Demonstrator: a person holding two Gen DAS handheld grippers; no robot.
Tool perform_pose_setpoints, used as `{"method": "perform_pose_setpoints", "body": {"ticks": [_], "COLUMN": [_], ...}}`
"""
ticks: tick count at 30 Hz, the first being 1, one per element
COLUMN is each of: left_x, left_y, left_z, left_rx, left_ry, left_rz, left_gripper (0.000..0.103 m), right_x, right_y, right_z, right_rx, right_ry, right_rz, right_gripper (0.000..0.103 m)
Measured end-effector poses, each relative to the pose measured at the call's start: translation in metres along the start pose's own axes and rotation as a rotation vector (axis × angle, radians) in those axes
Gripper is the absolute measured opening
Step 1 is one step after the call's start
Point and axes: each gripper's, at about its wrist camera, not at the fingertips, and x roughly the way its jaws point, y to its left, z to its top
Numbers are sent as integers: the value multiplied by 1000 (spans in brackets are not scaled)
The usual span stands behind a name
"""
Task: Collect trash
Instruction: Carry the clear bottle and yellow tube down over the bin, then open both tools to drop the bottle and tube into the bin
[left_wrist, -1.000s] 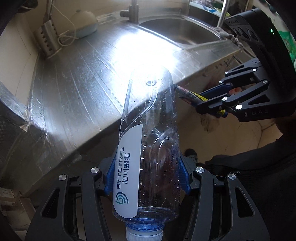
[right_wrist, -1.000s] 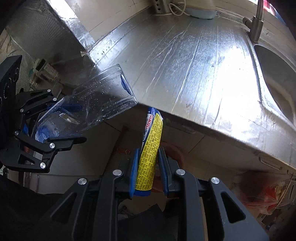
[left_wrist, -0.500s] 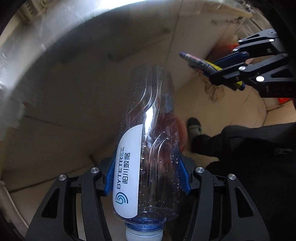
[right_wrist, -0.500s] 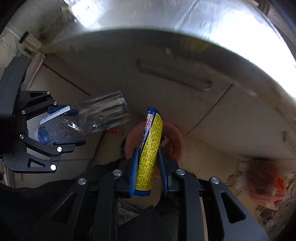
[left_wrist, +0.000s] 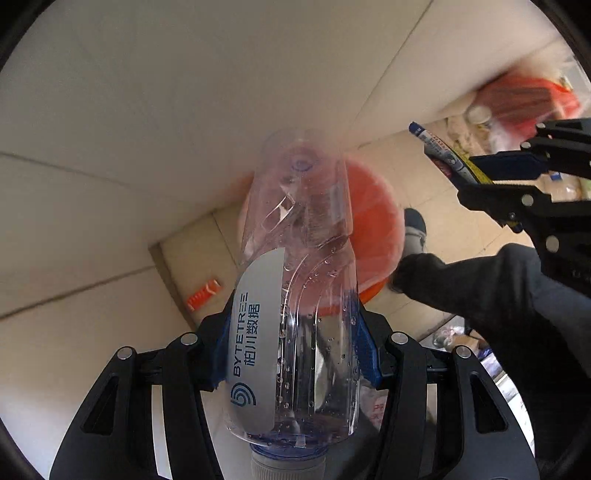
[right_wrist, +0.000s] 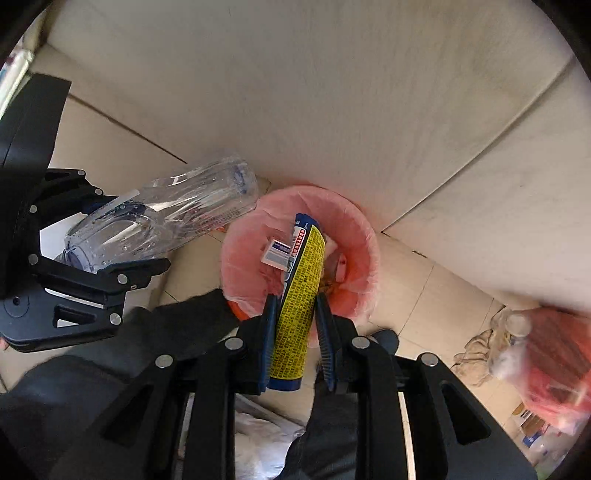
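A: Left wrist view. Report.

B: The left gripper (left_wrist: 295, 354) has its jaws clamped on a clear bottle (left_wrist: 295, 295), cap end toward the camera, base pointing away. The bottle carries a white label and droplets inside. Beyond its base, partly seen through the plastic, stands an orange bin (left_wrist: 373, 236) on a tiled floor (left_wrist: 417, 173), against a pale wall (left_wrist: 184, 92).

A: Anything else in that view?

B: The right gripper (left_wrist: 476, 177) enters from the right, jaws clamped on a yellow and blue tube (left_wrist: 443, 151). A small orange scrap (left_wrist: 203, 295) lies on the floor left of the bottle. A dark trouser leg (left_wrist: 480, 288) and shoe (left_wrist: 413, 225) sit beside the bin. A red bag (left_wrist: 524, 99) is blurred at the upper right.

A: Right wrist view.

B: The right gripper (right_wrist: 299, 325) grips the tube (right_wrist: 299, 295) between blue pads (right_wrist: 325, 332), its far end over the bin's (right_wrist: 362, 229) mouth. The bin has a pink liner and holds scraps, among them a small white packet (right_wrist: 275, 253).

A: And the bottle?

B: Held by the left gripper (right_wrist: 122, 236) at the left, the bottle (right_wrist: 166, 218) lies tilted, its base near the bin's left rim, outside it. The red bag (right_wrist: 546, 354) and a rag (right_wrist: 476, 350) lie on the floor (right_wrist: 424, 295) at the right.
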Motion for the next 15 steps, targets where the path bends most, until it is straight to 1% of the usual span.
{"method": "perform_pose_setpoints", "body": {"ticks": [5, 10, 11, 12, 13, 14, 15], "left_x": [32, 51, 54, 55, 54, 52, 52], "left_y": [-10, -4, -4, -4, -2, -2, -2], "left_z": [1, 5, 5, 10, 11, 12, 13], "left_rx": [-14, -47, -48, -48, -49, -49, -47], "left_ry": [49, 87, 91, 88, 86, 87, 88], "left_rz": [-8, -15, -15, -7, -5, -6, 1], "left_gripper": [54, 55, 58, 64, 67, 69, 74], "right_x": [31, 51, 54, 56, 57, 57, 59], "right_y": [-2, -12, -12, -13, -13, -16, -16], "right_z": [0, -3, -2, -1, -1, -1, -1], "right_rx": [14, 12, 18, 23, 25, 29, 32], "right_ry": [35, 65, 61, 57, 58, 56, 55], "right_rz": [9, 9, 10, 17, 10, 7, 10], "right_gripper": [22, 24, 25, 30, 43, 53, 57]}}
